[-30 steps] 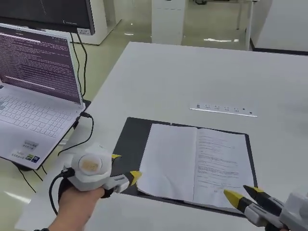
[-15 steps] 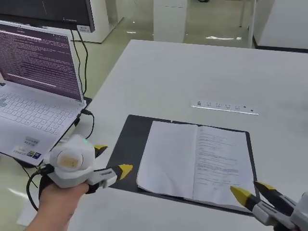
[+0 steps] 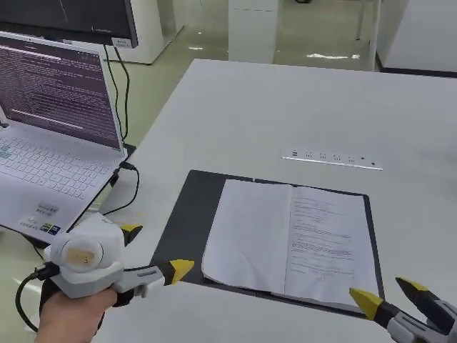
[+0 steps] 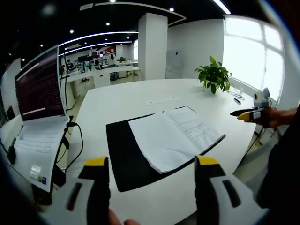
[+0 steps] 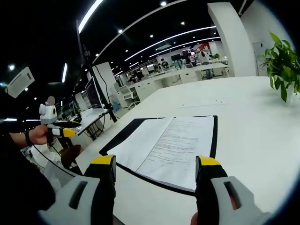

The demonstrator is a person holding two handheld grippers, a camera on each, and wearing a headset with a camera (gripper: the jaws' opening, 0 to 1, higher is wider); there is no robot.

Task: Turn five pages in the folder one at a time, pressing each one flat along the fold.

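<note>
Folder (image 3: 187, 214): lay open flat on table (image 3: 285, 107), fold running away from person; had near corner of right page (image 3: 328, 236) just beside right gripper (image 3: 391, 296), spread, with left gripper (image 3: 155, 250), spread too, off left edge.

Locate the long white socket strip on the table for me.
In the head view the long white socket strip lies on the white table, just beyond the far edge of the open black folder, past its printed right-hand page.

The left gripper (image 3: 156, 250) hangs wide-jawed over the bench's (image 3: 285, 107) near left corner, the right gripper (image 3: 389, 294) likewise at its near edge.
</note>
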